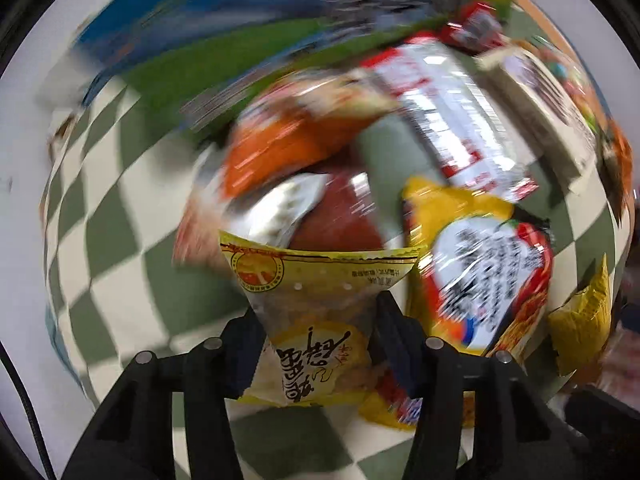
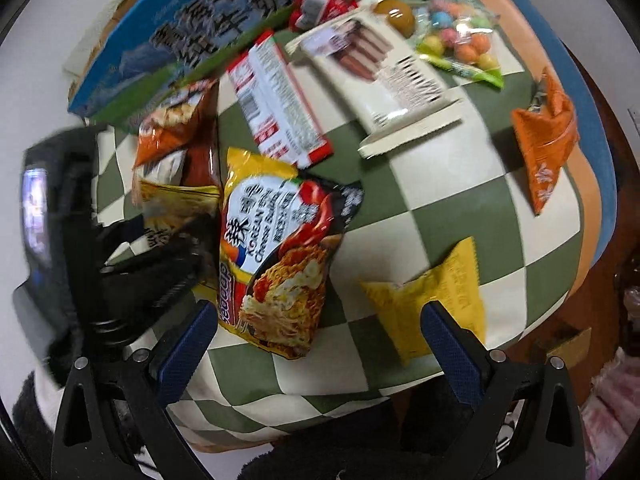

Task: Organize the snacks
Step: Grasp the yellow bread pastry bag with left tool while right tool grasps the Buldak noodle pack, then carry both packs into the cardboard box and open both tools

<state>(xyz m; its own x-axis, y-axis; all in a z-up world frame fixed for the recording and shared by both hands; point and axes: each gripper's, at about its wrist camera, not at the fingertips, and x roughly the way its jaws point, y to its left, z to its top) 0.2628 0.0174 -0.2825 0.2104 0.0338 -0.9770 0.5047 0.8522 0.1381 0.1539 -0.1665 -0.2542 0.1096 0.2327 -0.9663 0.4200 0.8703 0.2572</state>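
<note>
My left gripper [image 1: 316,320] is shut on a small yellow snack packet [image 1: 316,304] and holds it over the checkered cloth; it also shows in the right wrist view [image 2: 176,204], with the left gripper [image 2: 152,248] at the left. Beyond it lie an orange chip bag [image 1: 280,148], a red-and-white packet [image 1: 452,120] and a Korean cheese noodle pack [image 1: 488,280]. My right gripper [image 2: 316,332] is open and empty, its blue pads [image 2: 184,348] astride the noodle pack [image 2: 280,256] and another yellow packet [image 2: 436,300].
On the green-and-white checkered cloth [image 2: 440,208] lie a white chocolate-stick box [image 2: 380,76], a bag of coloured candy balls [image 2: 460,36], an orange packet [image 2: 544,144], a red packet [image 2: 316,4] and a big blue-green box [image 2: 192,32] at the back. The table's edge curves at right.
</note>
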